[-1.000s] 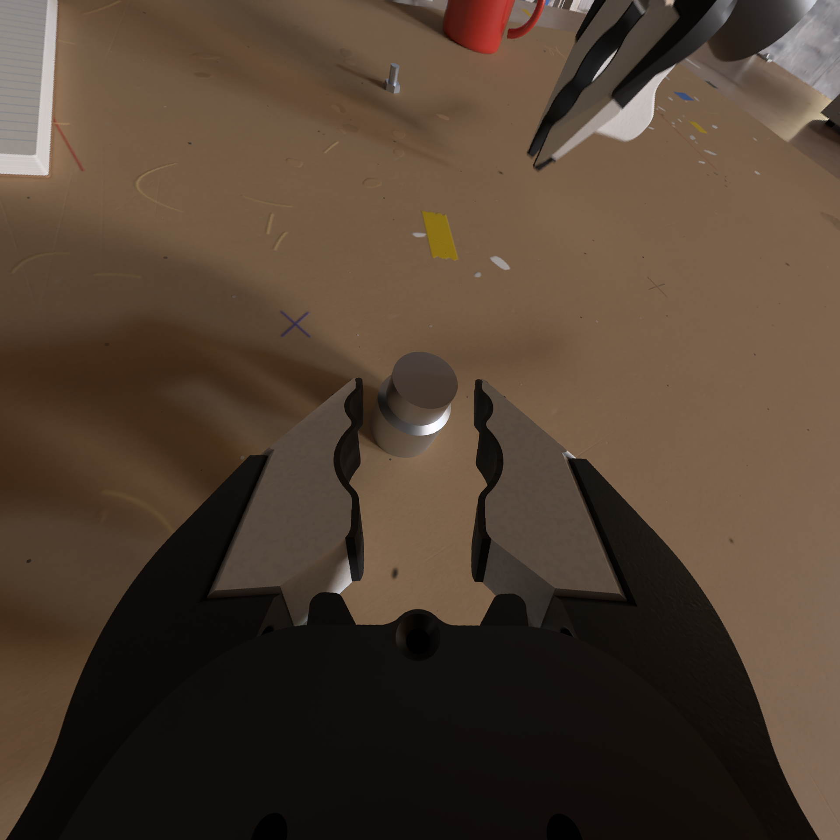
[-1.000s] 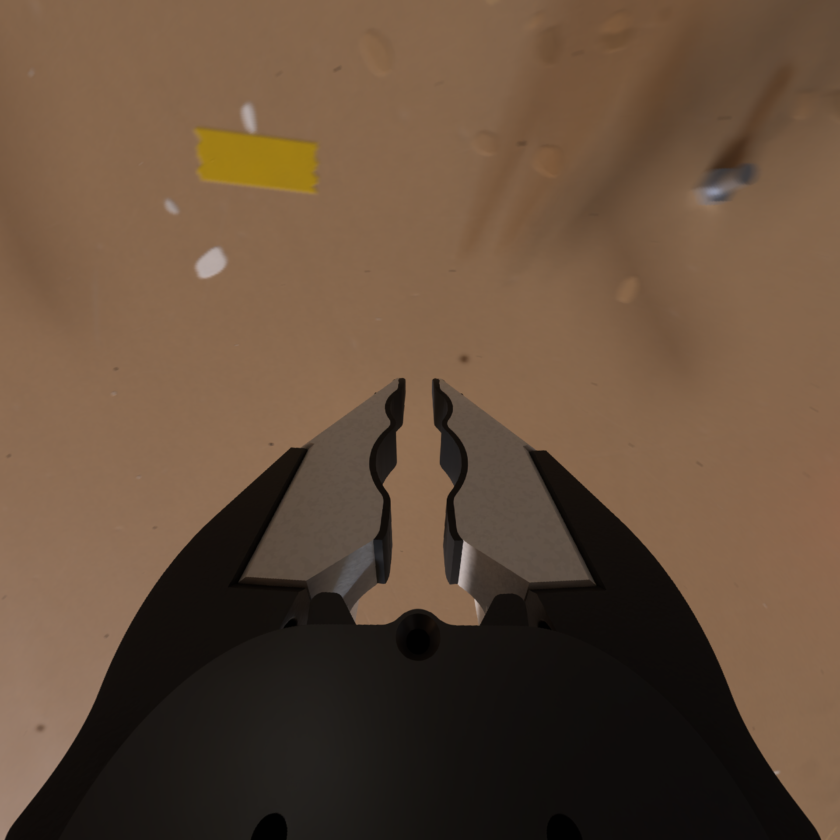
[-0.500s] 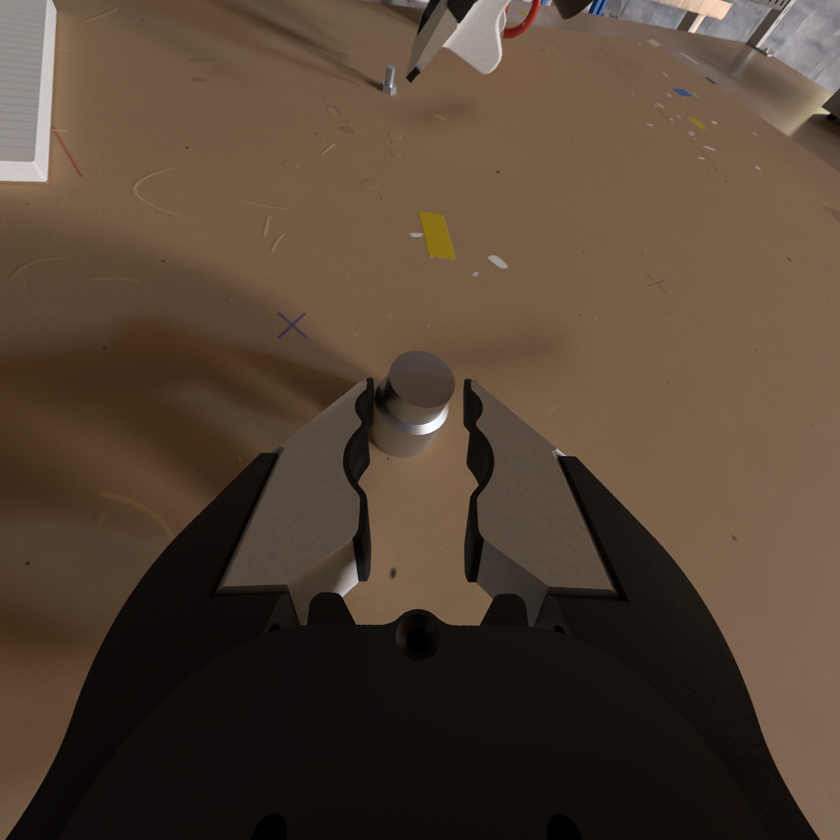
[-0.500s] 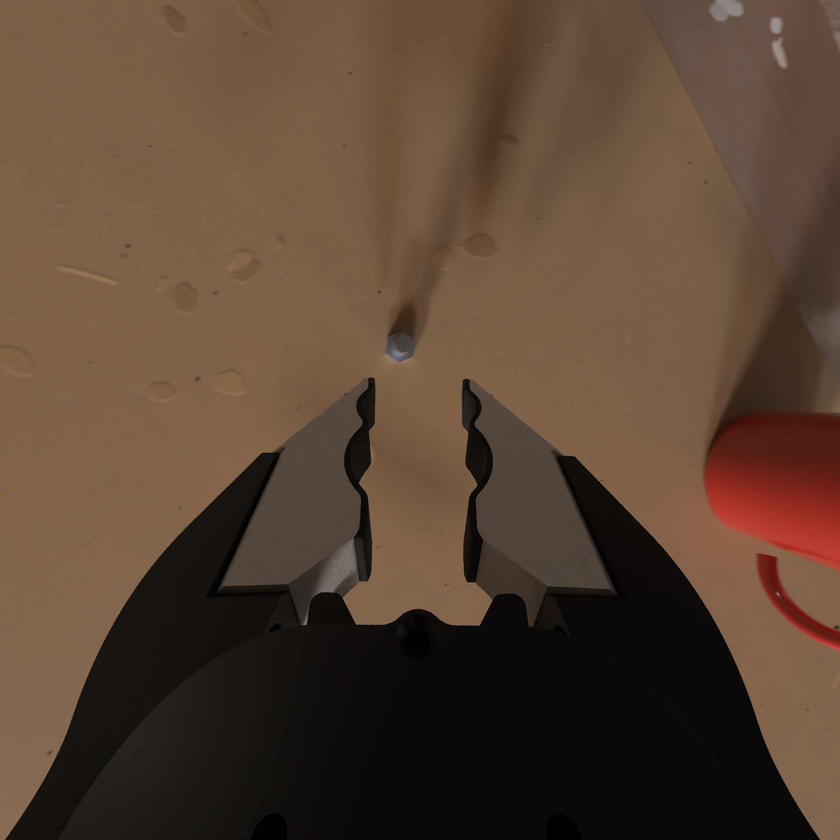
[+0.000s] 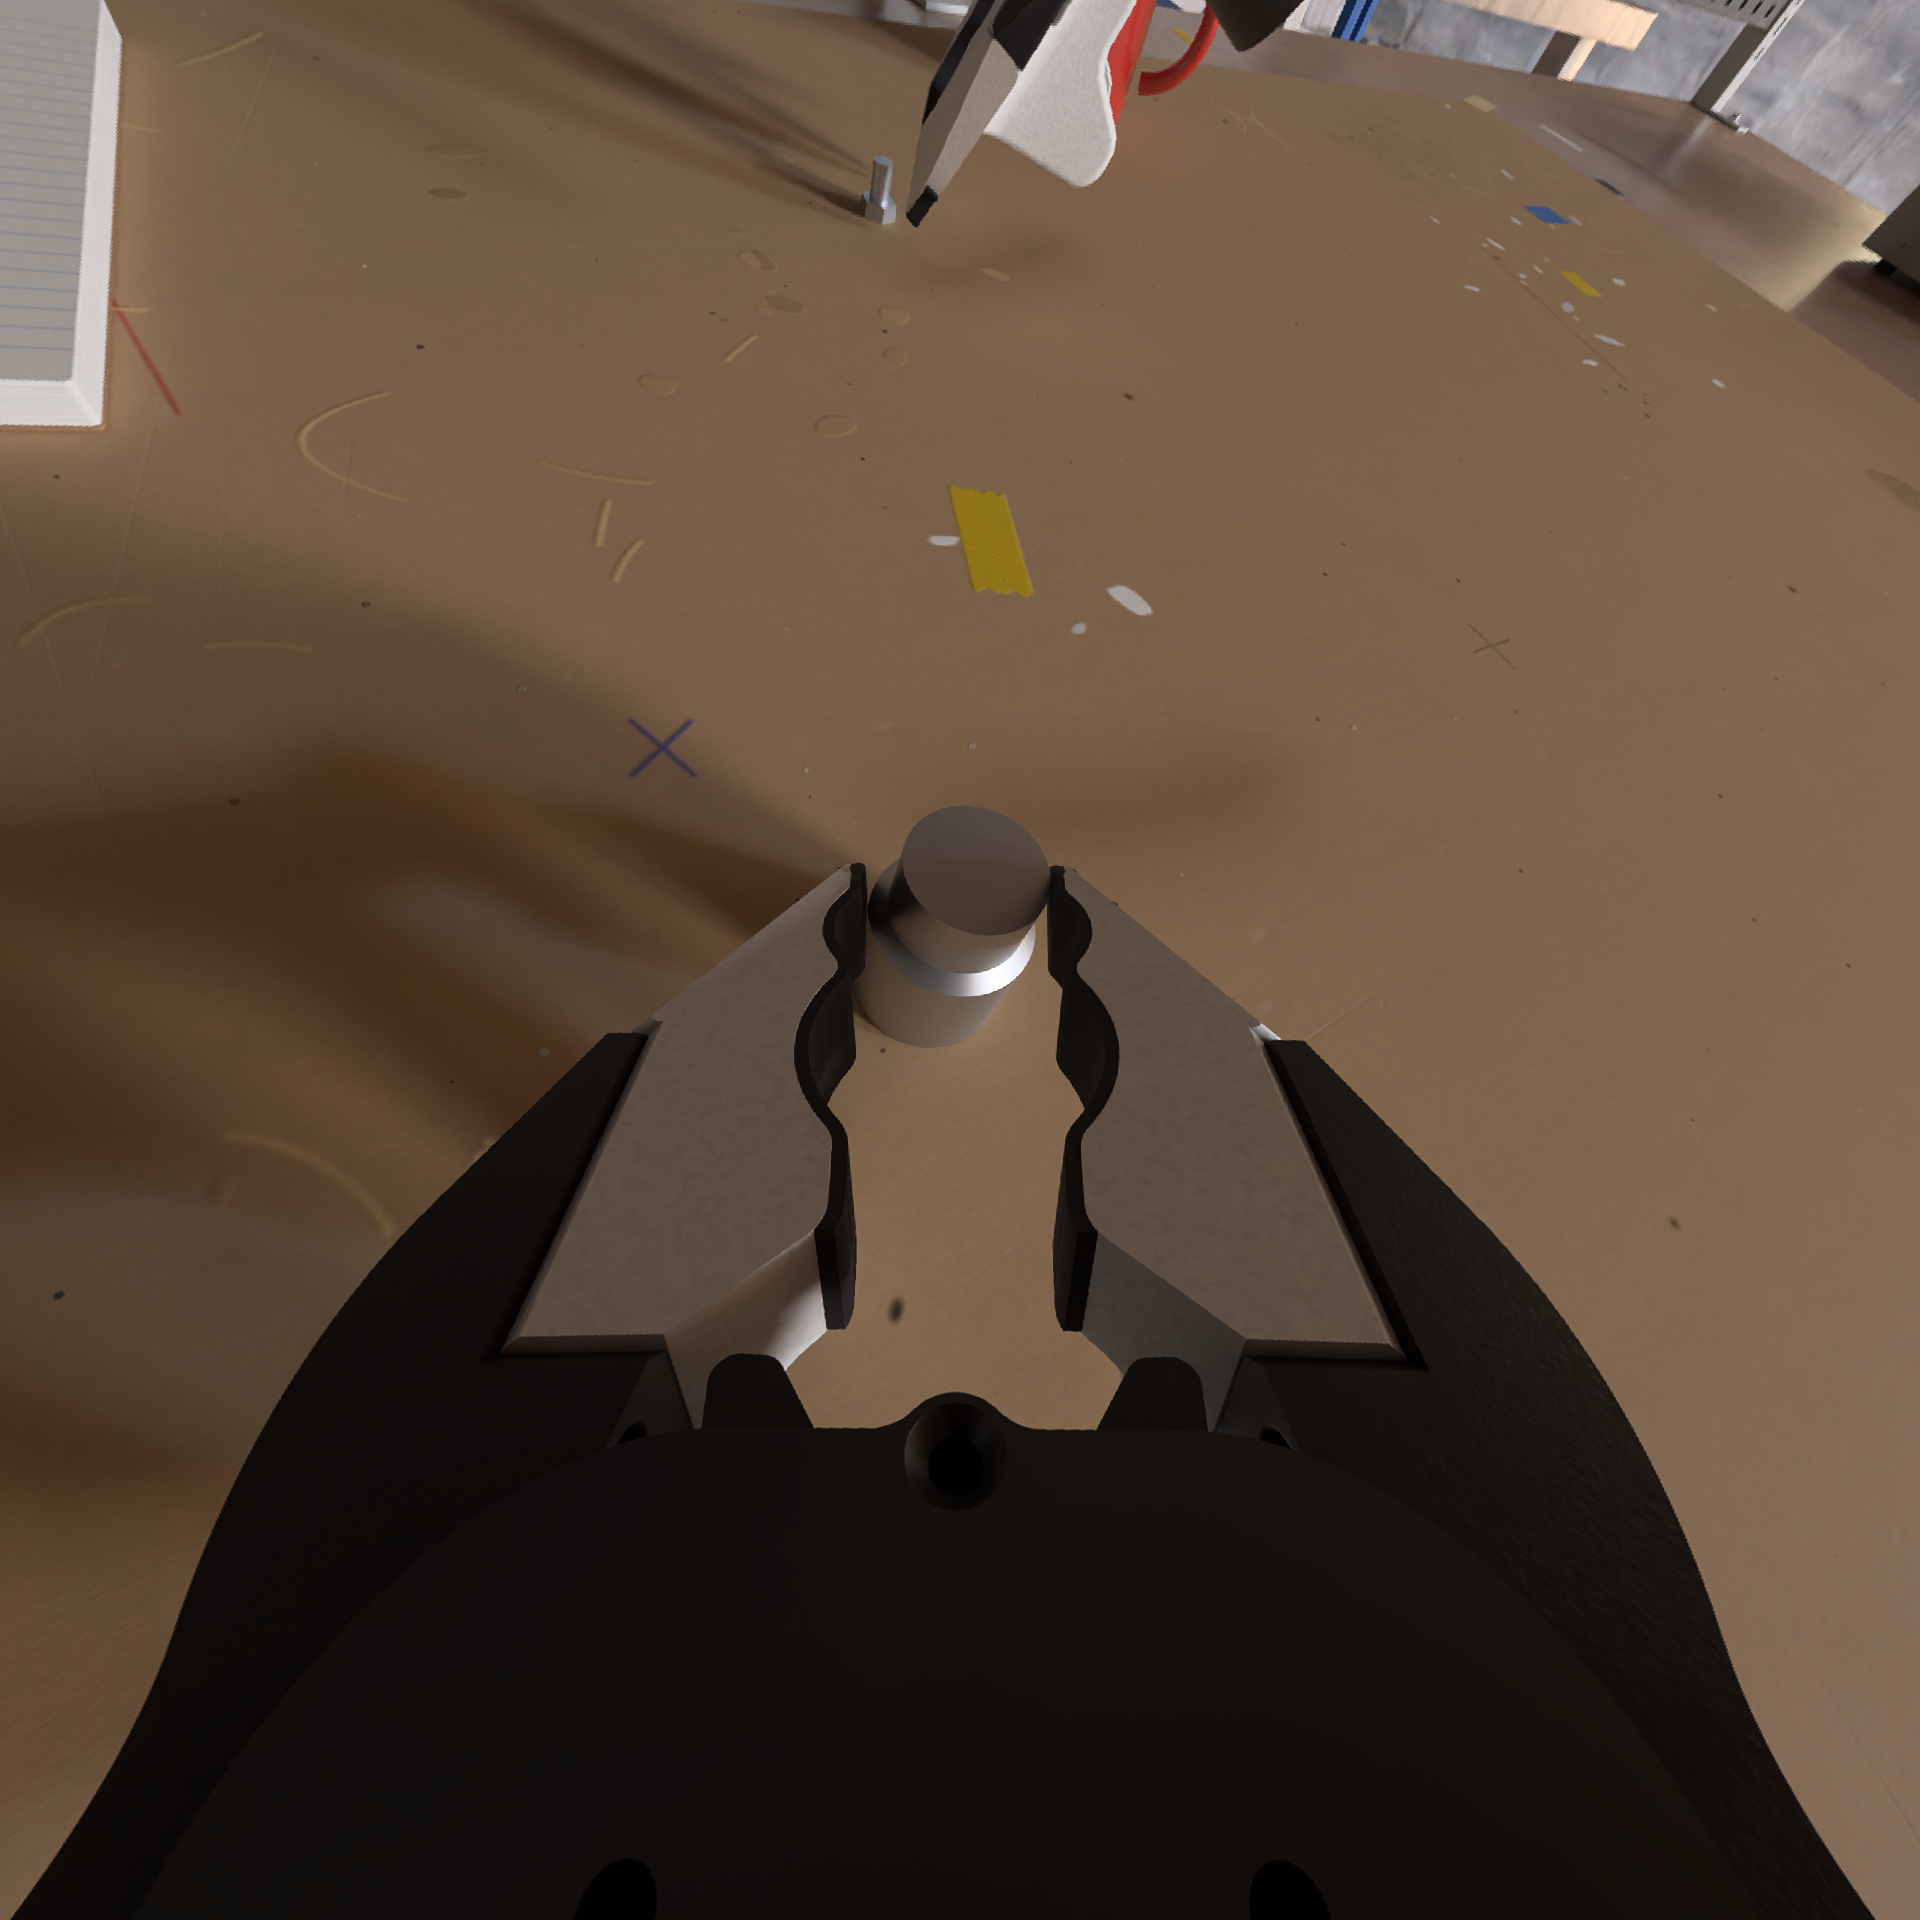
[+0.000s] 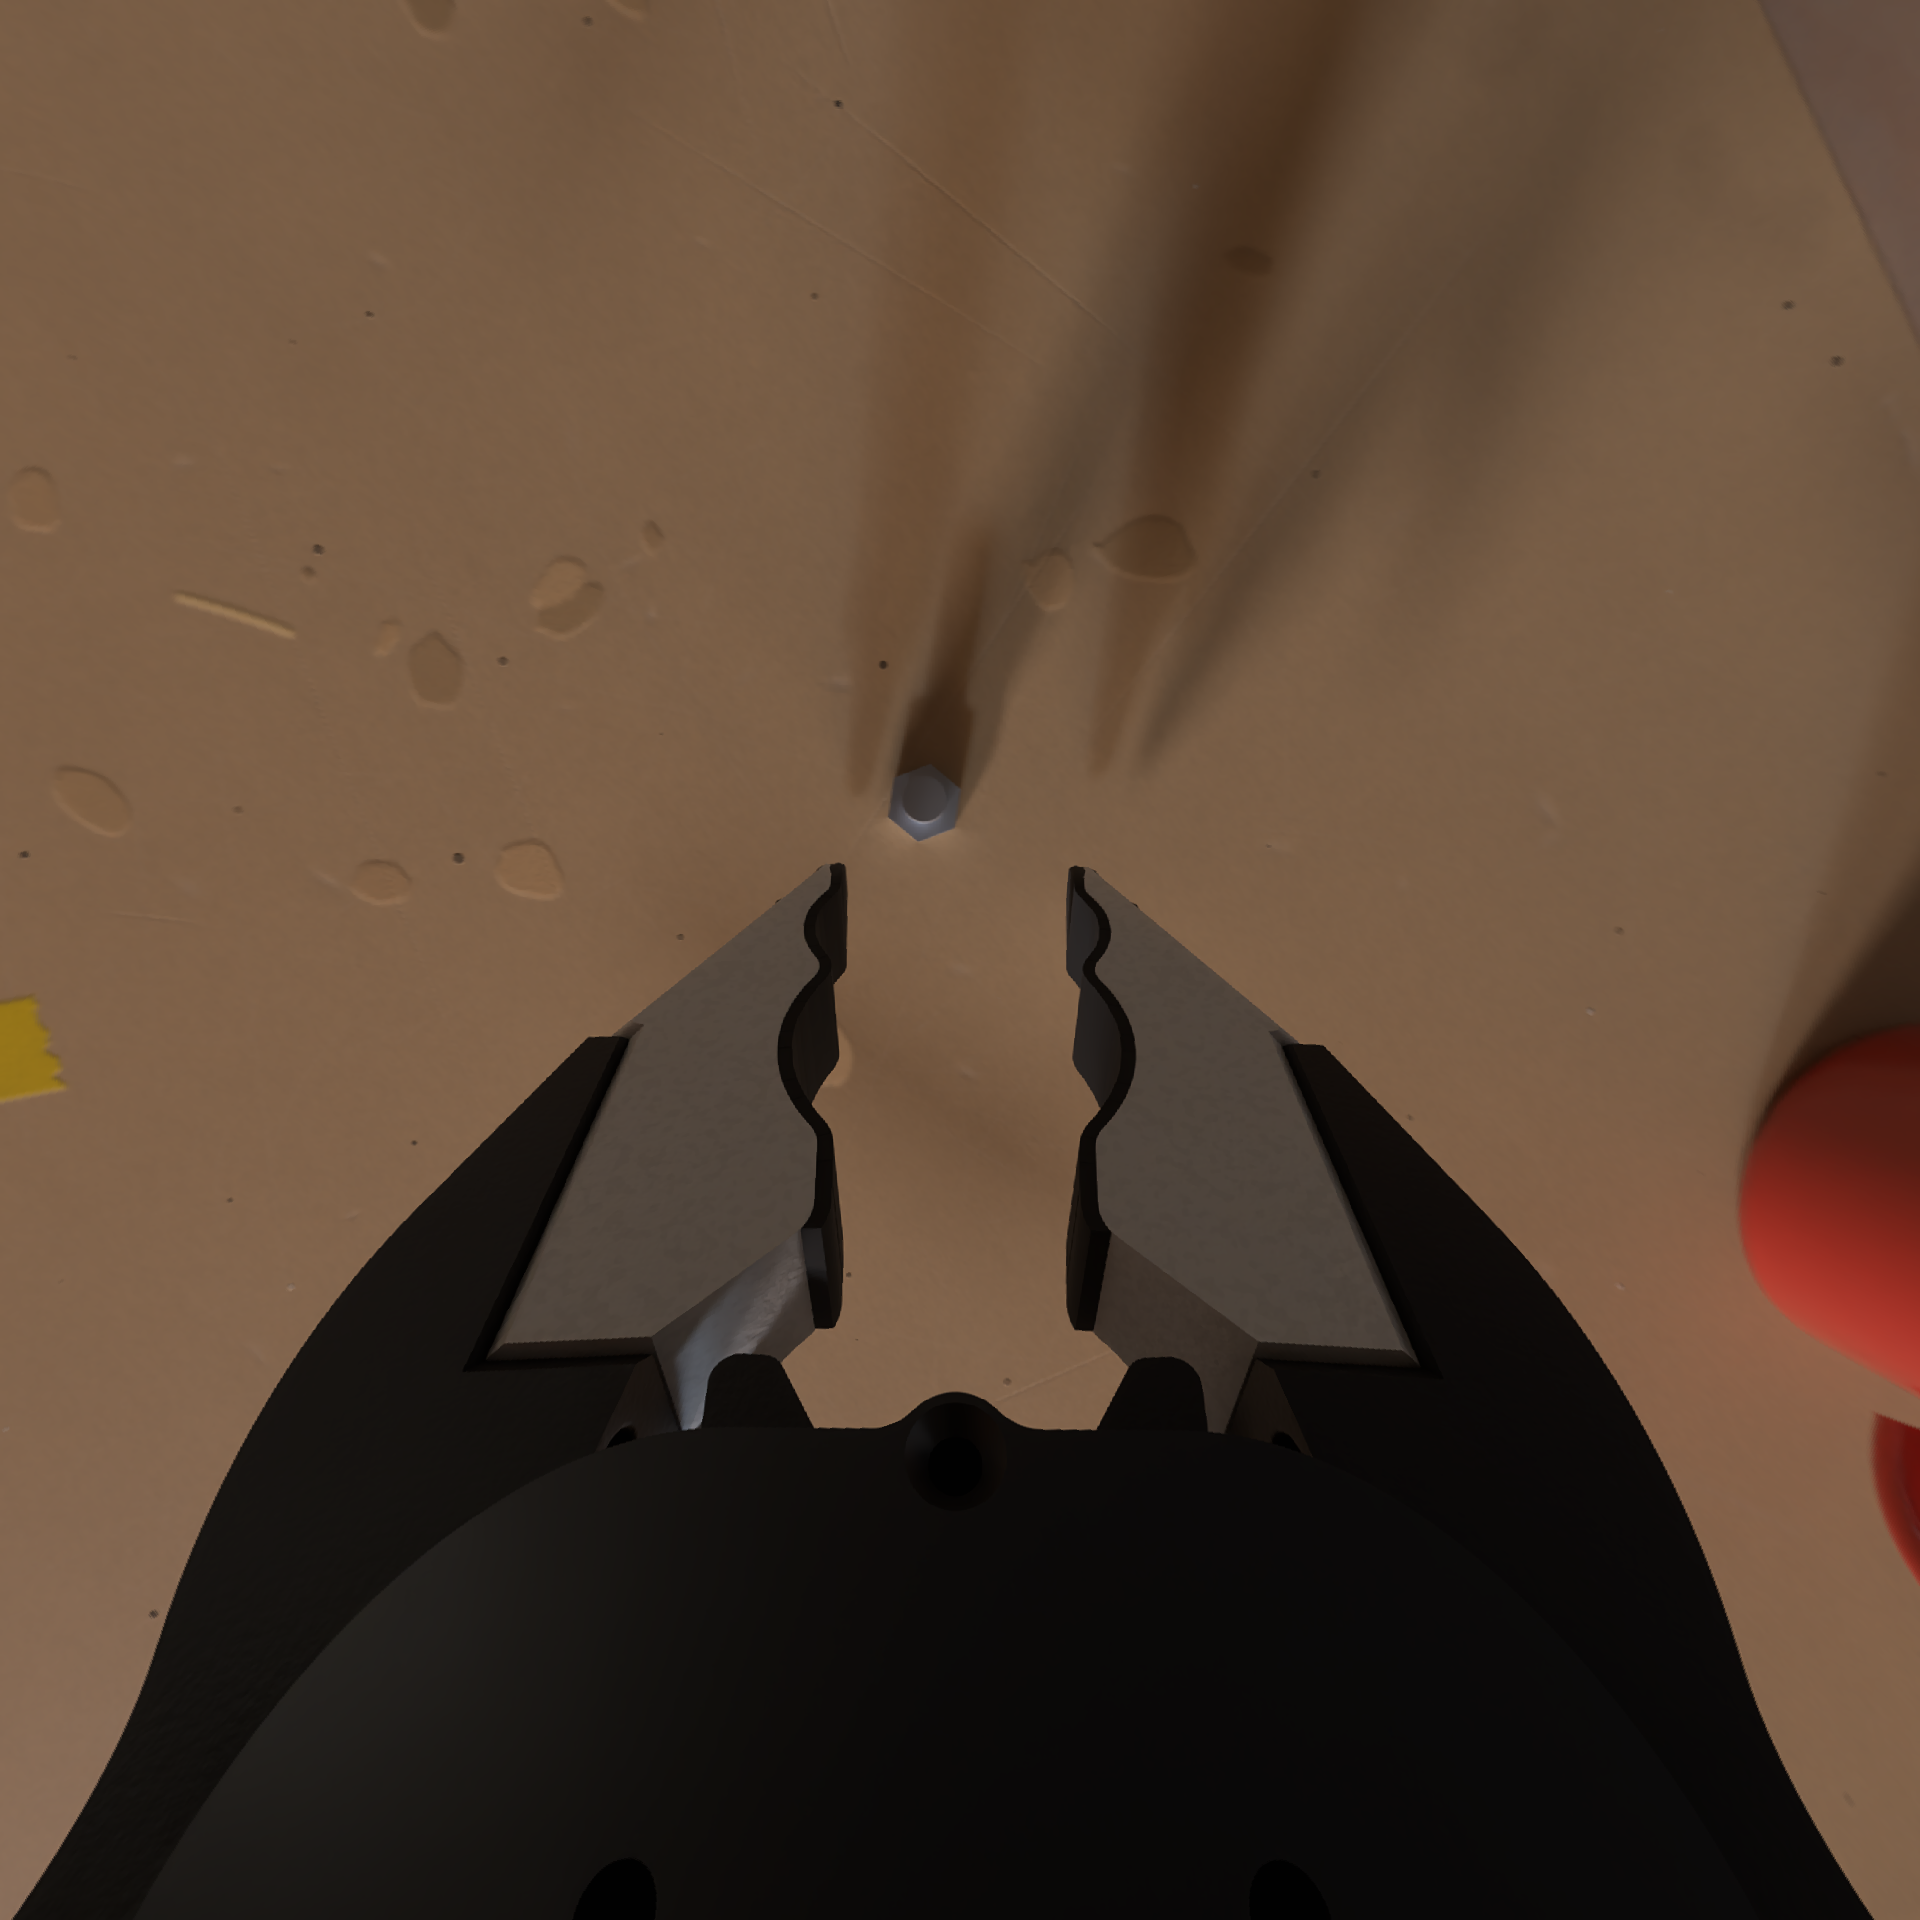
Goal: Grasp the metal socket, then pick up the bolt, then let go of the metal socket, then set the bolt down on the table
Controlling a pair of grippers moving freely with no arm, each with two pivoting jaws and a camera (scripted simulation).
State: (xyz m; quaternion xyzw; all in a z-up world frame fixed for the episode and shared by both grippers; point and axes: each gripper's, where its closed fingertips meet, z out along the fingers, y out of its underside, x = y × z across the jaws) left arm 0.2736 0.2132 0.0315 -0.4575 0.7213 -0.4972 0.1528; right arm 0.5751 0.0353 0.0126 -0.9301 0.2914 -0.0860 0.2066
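Your left gripper (image 5: 954,883) is clamped on the stepped grey metal socket (image 5: 961,935), which stands upright on the scuffed brown table (image 5: 1351,831) — both fingertips press its narrower top, pinning it while the other gripper works. Beyond the socket lie a yellow tape strip (image 5: 990,541), then the small silver hex-head bolt (image 6: 924,803), shank up. Your right gripper (image 6: 954,873) hovers spread just short of it — likely lining up. A red mug (image 6: 1839,1195) stands beside it.
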